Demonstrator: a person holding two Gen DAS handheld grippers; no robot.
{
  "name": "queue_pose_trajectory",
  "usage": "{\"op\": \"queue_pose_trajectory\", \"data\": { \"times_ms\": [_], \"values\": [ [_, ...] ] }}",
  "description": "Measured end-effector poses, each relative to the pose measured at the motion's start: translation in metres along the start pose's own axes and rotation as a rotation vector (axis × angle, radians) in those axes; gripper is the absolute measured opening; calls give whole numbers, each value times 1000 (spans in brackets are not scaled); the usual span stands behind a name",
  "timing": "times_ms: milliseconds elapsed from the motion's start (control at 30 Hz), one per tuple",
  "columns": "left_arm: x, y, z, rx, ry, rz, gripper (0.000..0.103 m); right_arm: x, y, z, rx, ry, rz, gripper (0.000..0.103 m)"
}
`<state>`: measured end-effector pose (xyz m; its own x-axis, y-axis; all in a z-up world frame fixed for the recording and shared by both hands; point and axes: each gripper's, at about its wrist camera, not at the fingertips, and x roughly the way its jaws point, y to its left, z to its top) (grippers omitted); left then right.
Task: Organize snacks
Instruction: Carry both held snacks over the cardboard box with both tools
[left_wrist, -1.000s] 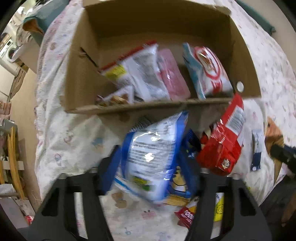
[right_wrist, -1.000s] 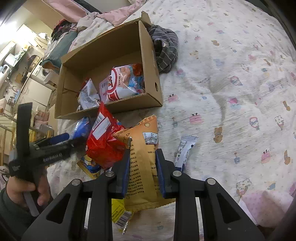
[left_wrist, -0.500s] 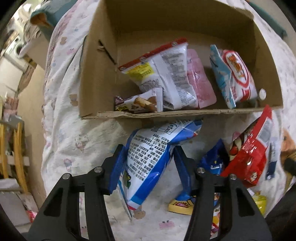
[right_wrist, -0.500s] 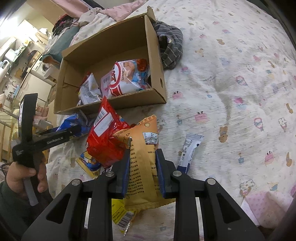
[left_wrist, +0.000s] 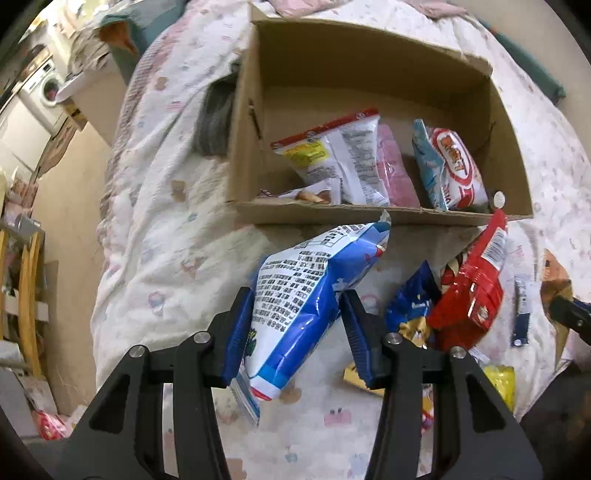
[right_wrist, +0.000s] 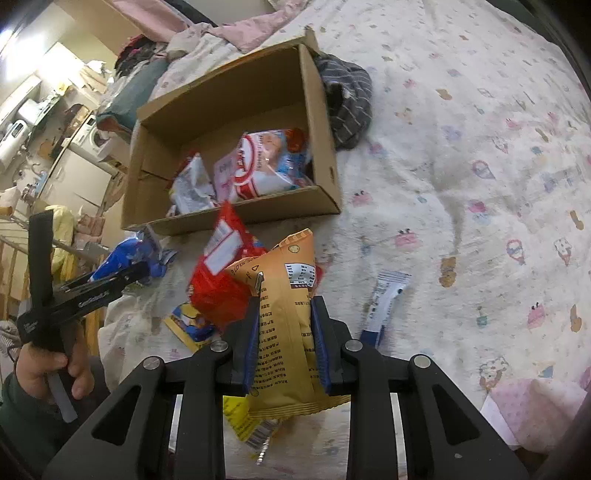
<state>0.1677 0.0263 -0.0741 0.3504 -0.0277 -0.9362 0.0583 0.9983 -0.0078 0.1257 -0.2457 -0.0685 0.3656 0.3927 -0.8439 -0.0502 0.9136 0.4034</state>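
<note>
left gripper (left_wrist: 299, 328) clamps the blue bag (left_wrist: 306, 295) before the cardboard box (left_wrist: 369, 218); right gripper (right_wrist: 284, 339) low, clenched on the orange bag (right_wrist: 288, 325).

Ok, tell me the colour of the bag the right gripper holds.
Orange-yellow bag, clearest in the right wrist view.

Washing machine (left_wrist: 50, 86) beside beige floor (left_wrist: 64, 206), left.

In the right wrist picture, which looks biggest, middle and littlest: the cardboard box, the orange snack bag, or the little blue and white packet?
1. Brown cardboard box
2. Orange snack bag, enlarged by nearness to the camera
3. Blue and white stick packet
</note>
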Motion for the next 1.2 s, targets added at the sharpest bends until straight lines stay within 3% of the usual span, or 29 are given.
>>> {"op": "queue_pose_trajectory", "data": {
  "times_ms": [300, 567, 967, 1200],
  "values": [
    [-41, 18, -24, -86, -68, -48, 45, -18, 8, -4, -11, -64, 43, 27],
    [-78, 12, -26, -71, -130, -60, 45, -46, 11, 3, 21, -178, 118, 27],
    [-104, 20, 25, -101, -218, -106, 45, -45, 45, 46, 0, -226, 189, 27],
    [-101, 12, 72, -55, -260, -80, 45, -28, 58, 82, -24, -201, 162, 27]
  ]
}}
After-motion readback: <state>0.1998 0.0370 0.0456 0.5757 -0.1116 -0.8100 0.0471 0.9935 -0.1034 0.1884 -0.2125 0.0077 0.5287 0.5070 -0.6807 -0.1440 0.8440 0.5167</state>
